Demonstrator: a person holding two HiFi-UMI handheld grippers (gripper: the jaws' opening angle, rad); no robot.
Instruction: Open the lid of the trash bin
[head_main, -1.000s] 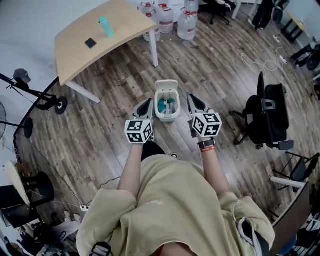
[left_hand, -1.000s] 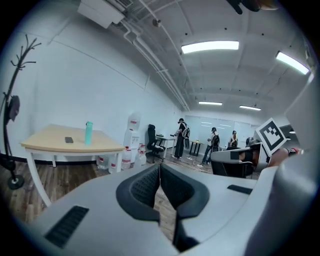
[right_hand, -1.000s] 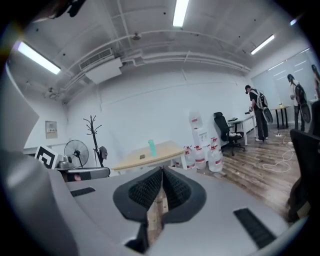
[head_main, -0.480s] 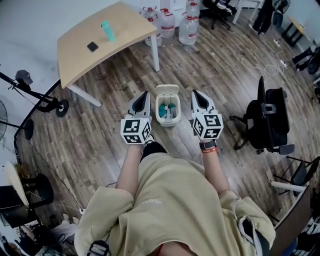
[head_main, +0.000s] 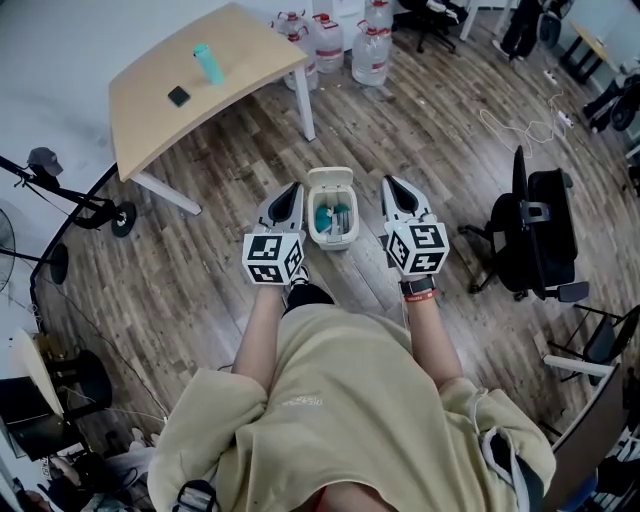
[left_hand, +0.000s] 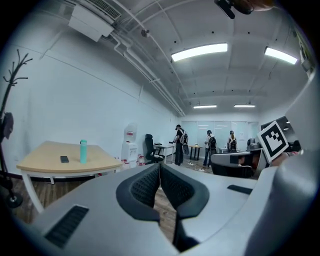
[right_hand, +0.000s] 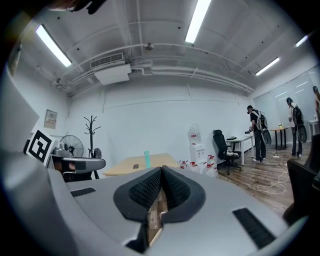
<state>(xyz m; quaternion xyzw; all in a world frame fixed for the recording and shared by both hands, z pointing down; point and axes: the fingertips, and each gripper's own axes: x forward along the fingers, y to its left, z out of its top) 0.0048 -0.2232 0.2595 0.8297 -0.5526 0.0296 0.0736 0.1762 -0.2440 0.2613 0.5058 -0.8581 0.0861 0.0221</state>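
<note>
A small white trash bin (head_main: 332, 233) stands on the wooden floor in the head view, its lid (head_main: 331, 181) swung up and back. Teal and white items show inside. My left gripper (head_main: 292, 195) hangs to the left of the bin and my right gripper (head_main: 392, 188) to the right, both apart from it and level with its top. Each gripper is shut with nothing held: the left gripper (left_hand: 159, 166) and the right gripper (right_hand: 162, 170) both show pads meeting at the tips. Neither gripper view shows the bin.
A light wooden table (head_main: 150, 95) stands back left with a teal bottle (head_main: 207, 64) and a dark phone (head_main: 179, 96). Several water jugs (head_main: 369, 52) sit behind the bin. A black office chair (head_main: 540, 235) is at the right, stands and cables at the left.
Both grippers have drawn slightly apart from the bin and lifted a little. The bin's lid stays up throughout.
</note>
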